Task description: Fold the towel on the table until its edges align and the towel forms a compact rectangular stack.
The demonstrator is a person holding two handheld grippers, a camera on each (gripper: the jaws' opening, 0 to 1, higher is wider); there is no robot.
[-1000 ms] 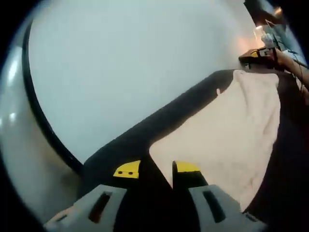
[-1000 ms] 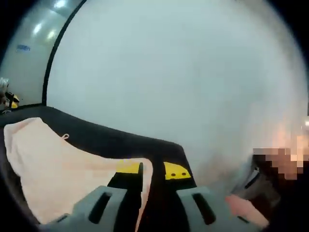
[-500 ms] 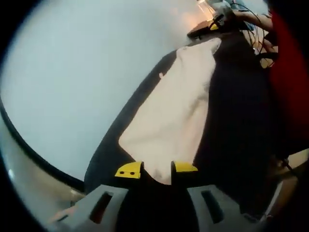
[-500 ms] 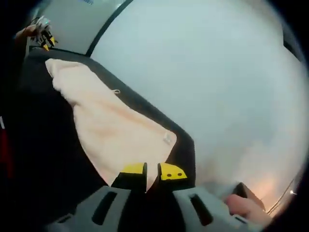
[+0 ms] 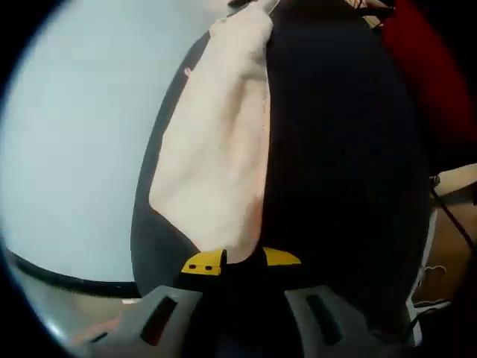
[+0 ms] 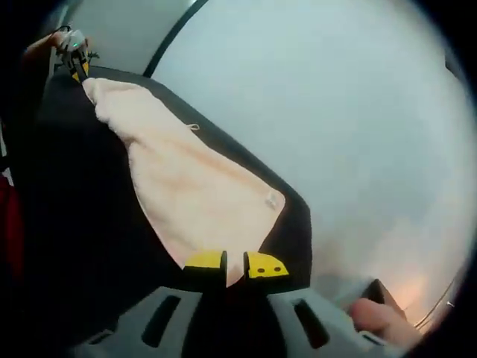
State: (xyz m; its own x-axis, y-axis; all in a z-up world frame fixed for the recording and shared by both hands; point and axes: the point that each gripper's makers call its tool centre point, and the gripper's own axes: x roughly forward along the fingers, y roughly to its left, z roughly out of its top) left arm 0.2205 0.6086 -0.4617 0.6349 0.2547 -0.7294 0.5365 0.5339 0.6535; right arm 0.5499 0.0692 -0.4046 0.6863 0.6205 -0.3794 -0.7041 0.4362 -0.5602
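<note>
Both corners pinched — ready to fold

The towel lies on the dark surface; my left claw and right claw each squeeze a corner, so I can carry that edge over evenly.

Soft, blurry fisheye pictures, bright pale background, deep shadow over dark table.

Cream towel stretched along black table.

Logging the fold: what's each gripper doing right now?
Left gripper: shut on the towel.
Right gripper: shut on the towel.
</note>
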